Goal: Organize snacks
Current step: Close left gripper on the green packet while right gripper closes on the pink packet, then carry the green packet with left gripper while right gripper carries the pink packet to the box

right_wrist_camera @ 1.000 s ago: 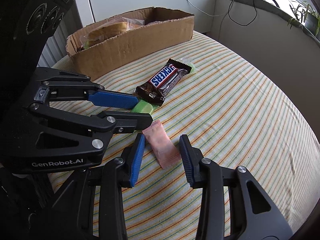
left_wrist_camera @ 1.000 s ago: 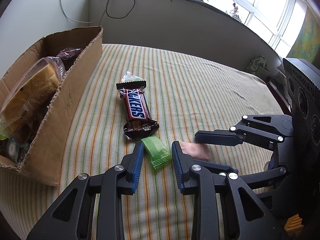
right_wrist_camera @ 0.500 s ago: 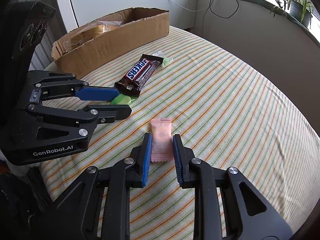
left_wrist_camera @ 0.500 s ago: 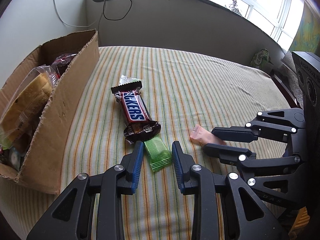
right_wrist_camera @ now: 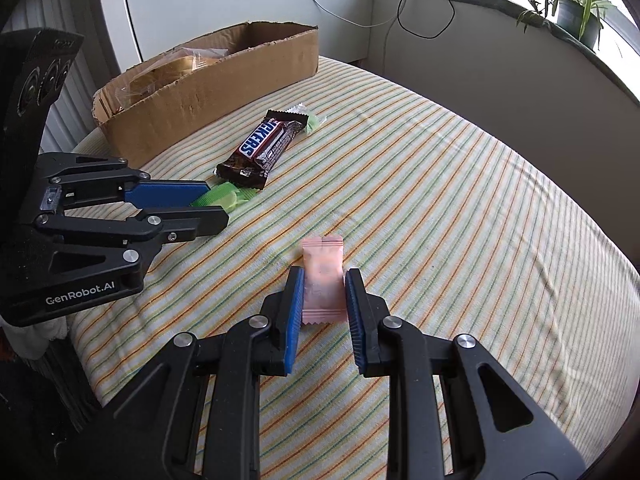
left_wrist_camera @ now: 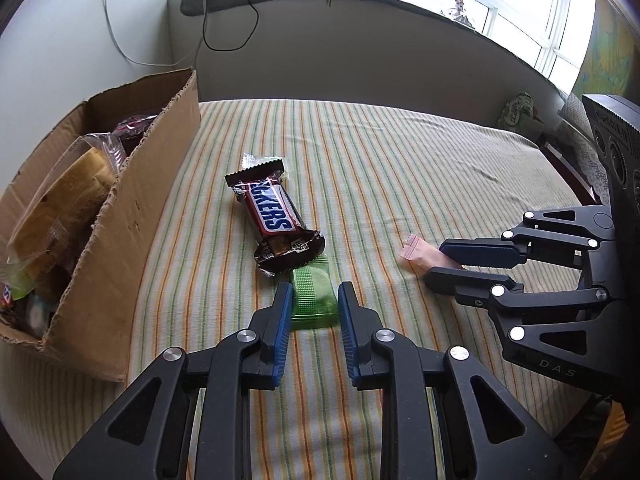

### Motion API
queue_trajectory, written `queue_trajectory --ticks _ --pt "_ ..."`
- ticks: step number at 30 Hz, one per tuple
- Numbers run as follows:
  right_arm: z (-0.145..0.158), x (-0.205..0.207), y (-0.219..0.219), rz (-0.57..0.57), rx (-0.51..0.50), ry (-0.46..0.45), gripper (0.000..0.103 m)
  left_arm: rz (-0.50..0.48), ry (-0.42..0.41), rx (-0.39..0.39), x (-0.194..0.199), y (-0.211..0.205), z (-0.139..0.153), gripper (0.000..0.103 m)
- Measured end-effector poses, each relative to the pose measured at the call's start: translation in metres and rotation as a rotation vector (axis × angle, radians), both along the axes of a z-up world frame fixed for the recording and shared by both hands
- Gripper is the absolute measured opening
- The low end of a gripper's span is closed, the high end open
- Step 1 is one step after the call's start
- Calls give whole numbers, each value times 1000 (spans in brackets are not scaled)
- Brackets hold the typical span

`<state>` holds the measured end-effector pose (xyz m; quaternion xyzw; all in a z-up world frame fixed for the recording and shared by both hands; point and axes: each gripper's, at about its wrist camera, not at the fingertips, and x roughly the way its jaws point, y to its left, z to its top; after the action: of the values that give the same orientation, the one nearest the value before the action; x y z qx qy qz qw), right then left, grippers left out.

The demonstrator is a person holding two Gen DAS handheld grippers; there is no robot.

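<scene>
You had both claws clamped: the left gripper (left_wrist_camera: 311, 308) on the green packet (left_wrist_camera: 312, 300), the right gripper (right_wrist_camera: 323, 294) on the pink packet (right_wrist_camera: 323, 280), both flat on the striped cloth (right_wrist_camera: 440, 220). Best bet was lifting straight up, clearing the chocolate bar (left_wrist_camera: 272, 222), then dropping them in the cardboard box (left_wrist_camera: 132, 200).

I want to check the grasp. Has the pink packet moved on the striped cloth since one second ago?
Yes. The pink packet turned from diagonal to pointing straight away between the right gripper fingers, so it lies differently across the stripes of the striped cloth.

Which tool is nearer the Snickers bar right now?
Left. The left tool, shut on the green packet, sits just short of the Snickers bar; the right tool, holding the pink packet, is farther off.
</scene>
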<state>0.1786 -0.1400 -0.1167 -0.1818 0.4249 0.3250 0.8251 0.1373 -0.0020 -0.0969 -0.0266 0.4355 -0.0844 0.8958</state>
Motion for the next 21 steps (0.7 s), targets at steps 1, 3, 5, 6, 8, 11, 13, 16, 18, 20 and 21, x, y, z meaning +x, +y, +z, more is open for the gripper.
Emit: queue_trajectory --ticks 1,3,5,6,8,11,13,16,18,20,21 --pt "1 -1 -1 -4 2 0 22 2 -2 -5 -2 0 0 22" --pt "2 -2 -2 -11 6 -3 22 4 -6 -12 -6 0 1 21" --pt "5 -4 -3 -19 11 -5 22 9 -11 -19 -10 1 2 21" --pt "7 -5 -4 -21 15 -5 22 11 -14 -25 -11 2 3 21" --pt "10 -7 -4 -25 18 -10 22 19 -23 -35 -15 5 7 21" --pt "16 -11 -4 -30 22 -19 22 23 -39 -52 -20 8 13 21" --pt "21 -12 -2 -32 24 -26 22 27 -51 -63 -23 10 18 21" --pt "30 -15 1 -32 24 -38 22 35 -75 -79 -30 15 26 21" --pt "36 -16 6 -29 23 -49 22 40 -94 -82 -33 18 32 21" --pt "42 -16 11 -26 27 -58 22 47 -111 -88 -38 24 37 21" --pt "45 -16 15 -24 30 -62 22 50 -118 -92 -39 28 40 21"
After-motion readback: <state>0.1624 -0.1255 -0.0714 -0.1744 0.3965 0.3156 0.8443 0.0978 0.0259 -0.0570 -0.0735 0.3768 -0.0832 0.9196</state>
